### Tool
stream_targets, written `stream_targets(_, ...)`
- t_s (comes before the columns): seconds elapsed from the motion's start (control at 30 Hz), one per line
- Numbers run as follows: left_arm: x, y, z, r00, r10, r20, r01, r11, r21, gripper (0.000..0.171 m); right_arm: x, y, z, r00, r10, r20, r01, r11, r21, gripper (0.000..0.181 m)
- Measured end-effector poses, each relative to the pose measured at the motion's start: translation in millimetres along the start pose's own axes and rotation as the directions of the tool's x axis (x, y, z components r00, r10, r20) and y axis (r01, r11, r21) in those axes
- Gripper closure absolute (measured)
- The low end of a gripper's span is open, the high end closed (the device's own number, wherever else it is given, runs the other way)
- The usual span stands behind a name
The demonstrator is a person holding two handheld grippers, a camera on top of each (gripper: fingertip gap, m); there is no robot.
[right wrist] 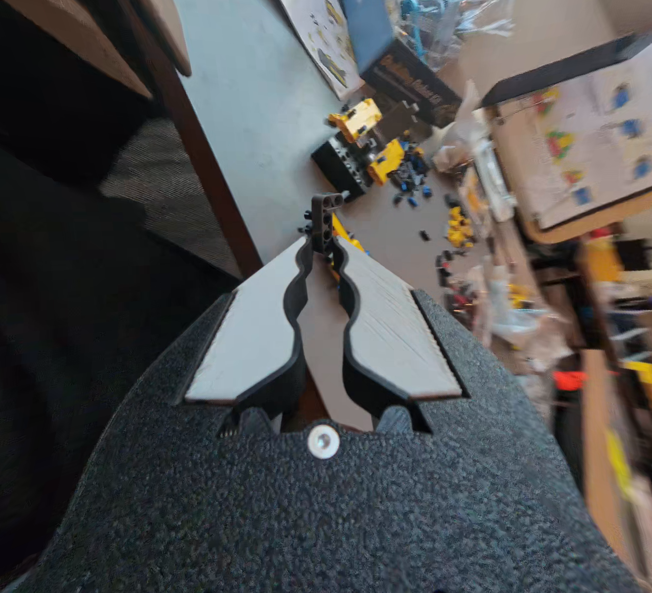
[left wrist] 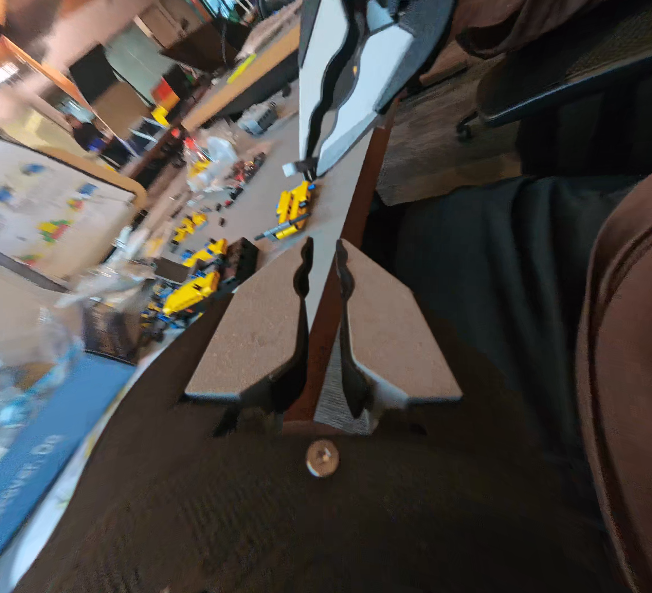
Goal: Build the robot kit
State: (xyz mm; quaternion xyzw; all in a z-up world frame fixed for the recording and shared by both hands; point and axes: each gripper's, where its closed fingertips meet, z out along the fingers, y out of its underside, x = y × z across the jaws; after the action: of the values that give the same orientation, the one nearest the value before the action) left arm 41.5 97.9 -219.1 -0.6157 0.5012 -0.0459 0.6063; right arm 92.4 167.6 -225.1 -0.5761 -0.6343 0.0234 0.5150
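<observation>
My right tongs (right wrist: 323,244) are clamped on a small dark L-shaped beam (right wrist: 326,214) with round holes. It stands out past the tips, above the surface (right wrist: 240,88) near its front edge. In the left wrist view the same tongs (left wrist: 307,166) show farther off, tips down near the front edge, with a small pale piece (left wrist: 290,169) at the tips; I cannot tell from there whether that piece is held too.

My left tongs (left wrist: 323,251) have a narrow gap between the tips and nothing in it. They hang right over the front edge of the surface, with the floor and a dark office chair (left wrist: 550,96) beyond.

As for progress: a yellow sub-assembly (left wrist: 295,201) lies just below the right tongs, close to the front edge, with a grey-and-yellow cylinder piece (left wrist: 282,231) beside it. Farther in from the edge sits a larger yellow and black build (right wrist: 356,152). Loose black, blue and yellow pieces (right wrist: 412,184) are scattered toward the far side, along with clear plastic bags (right wrist: 458,7), an instruction booklet (right wrist: 317,21) and a dark box (right wrist: 409,88). I judge the model partly built, with many pieces unplaced and the beam not yet attached to anything.
</observation>
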Motion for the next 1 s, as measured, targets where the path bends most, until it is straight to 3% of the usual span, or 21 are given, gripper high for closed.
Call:
stream_targets(0.07,1,10,7,0.994,-0.092,-0.055,0.089,0.995,-0.045,0.157,9,0,0,0.964,-0.219,-0.148,0.216,0.976,-0.037,0.171)
stream_targets(0.13,-1,17,15,0.984,-0.157,-0.085,0.149,0.985,-0.092,0.154,8,-2,5,0.906,-0.366,-0.212,0.360,0.930,-0.072,0.171)
stream_targets(0.33,-10,4,36,0.862,-0.471,-0.187,0.456,0.882,-0.119,0.149,7,-5,9,0.732,-0.611,-0.303,0.584,0.791,-0.185,0.171)
stream_targets(0.67,-10,-5,45,0.673,-0.674,-0.305,0.662,0.733,-0.156,0.153,-5,-19,9,0.670,-0.663,-0.335,0.648,0.742,-0.171,0.172)
stream_targets(1.0,-6,3,46,0.666,-0.687,-0.291,0.669,0.722,-0.175,0.171,-11,-24,3,0.641,-0.684,-0.349,0.673,0.719,-0.173,0.172)
